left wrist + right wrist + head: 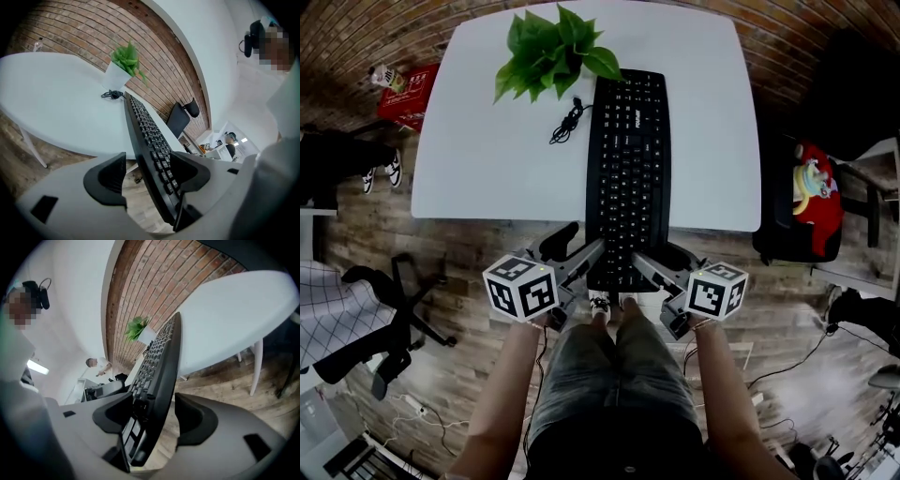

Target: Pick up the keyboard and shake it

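A black keyboard lies lengthwise on the white table, its near end sticking out past the front edge. My left gripper straddles that end's left corner. In the left gripper view the keyboard runs edge-on between the jaws of the left gripper, with a gap showing on its underside, so the gripper is open. My right gripper straddles the right corner. In the right gripper view the right gripper is open, one pad next to the keys of the keyboard, the other standing clear of its underside.
A potted green plant and the coiled keyboard cable sit at the table's far side. A black office chair stands at the left, a red box at the far left and a black bag with a red toy at the right.
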